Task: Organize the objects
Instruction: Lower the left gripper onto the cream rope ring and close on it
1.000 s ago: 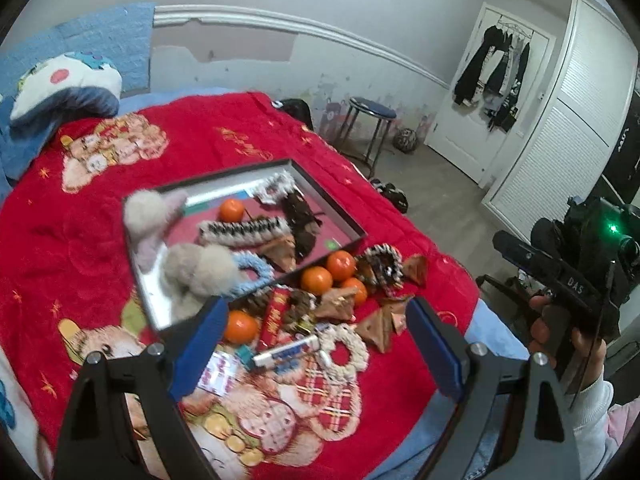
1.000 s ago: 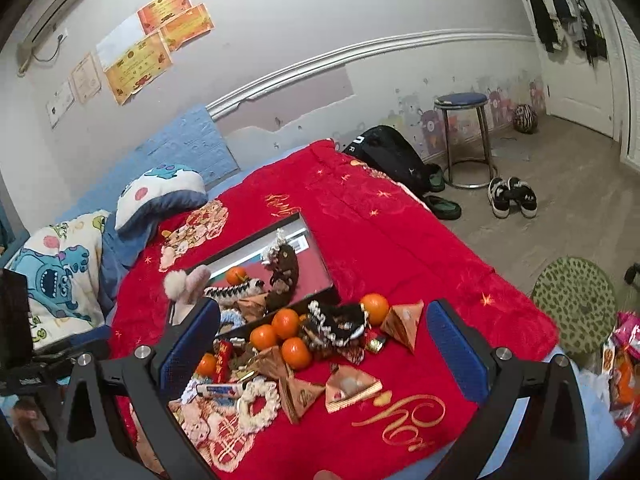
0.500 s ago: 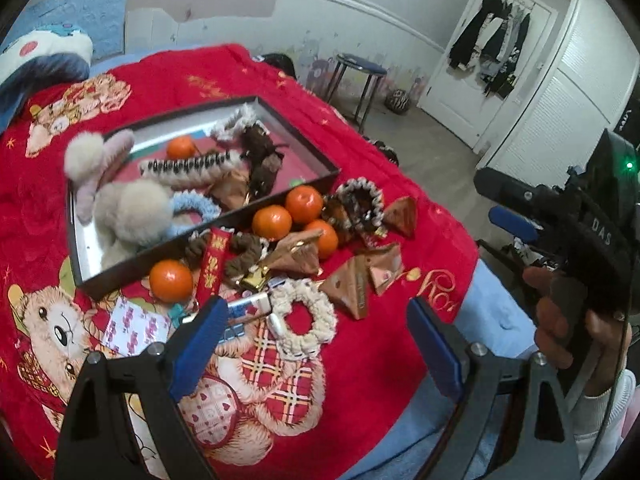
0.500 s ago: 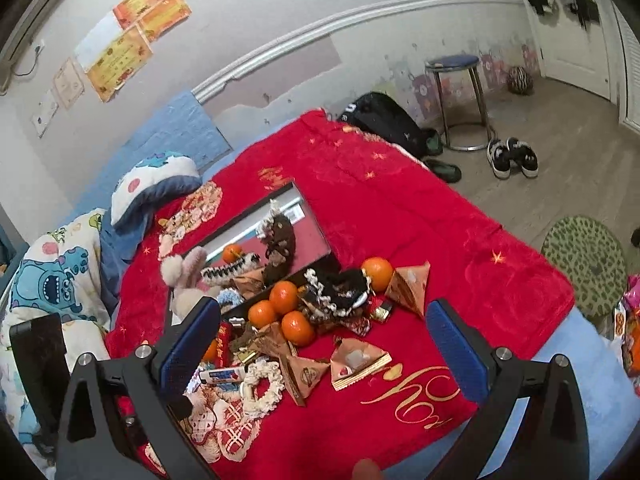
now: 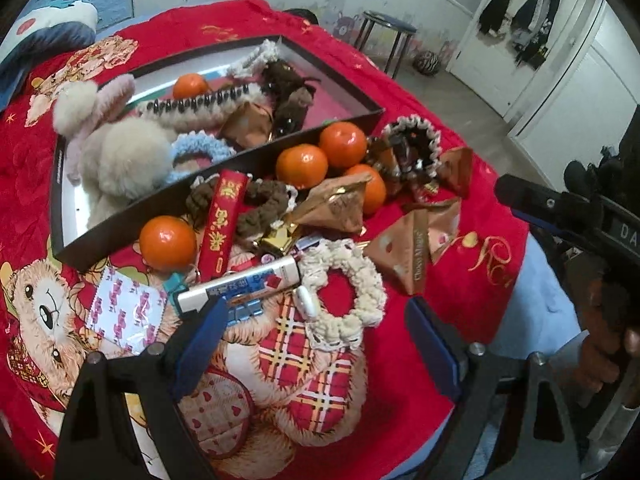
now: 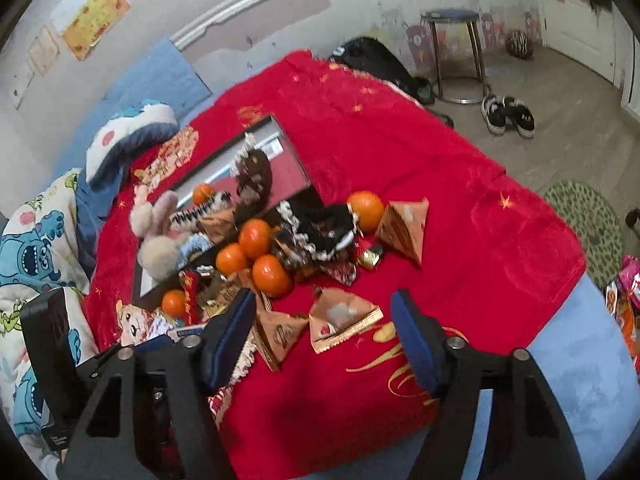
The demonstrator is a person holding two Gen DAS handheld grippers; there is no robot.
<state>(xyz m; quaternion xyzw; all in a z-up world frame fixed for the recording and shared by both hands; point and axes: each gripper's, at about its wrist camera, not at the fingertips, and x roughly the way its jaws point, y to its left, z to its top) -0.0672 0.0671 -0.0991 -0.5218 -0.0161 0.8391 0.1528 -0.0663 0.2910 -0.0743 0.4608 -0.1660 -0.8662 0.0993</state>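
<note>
A dark tray (image 5: 224, 179) on the red blanket (image 5: 400, 92) holds a plush rabbit (image 5: 120, 152), an orange, a toothed hair clip and scrunchies. In front of it lie oranges (image 5: 302, 164), a red charm (image 5: 222, 216), a white tube (image 5: 240, 286), a cream scrunchie (image 5: 362, 280) and brown triangular packets (image 5: 408, 252). My left gripper (image 5: 316, 324) is open above the cream scrunchie, touching nothing. My right gripper (image 6: 322, 320) is closing. A triangular packet (image 6: 344, 318) shows between its jaws, and the pads are clear of it.
The blanket ends near me on a blue mattress edge (image 6: 580, 360). A person's hand (image 5: 608, 344) holds the other gripper at the right. A stool (image 6: 456, 52), shoes (image 6: 508, 114), a green rug (image 6: 588, 224) and a black bag (image 6: 372, 60) are on the floor. Pillows (image 6: 128, 132) lie at the far left.
Both grippers have sunk toward the pile and tipped downward, so the objects look larger. The right gripper's jaws have narrowed. Nothing has been picked up.
</note>
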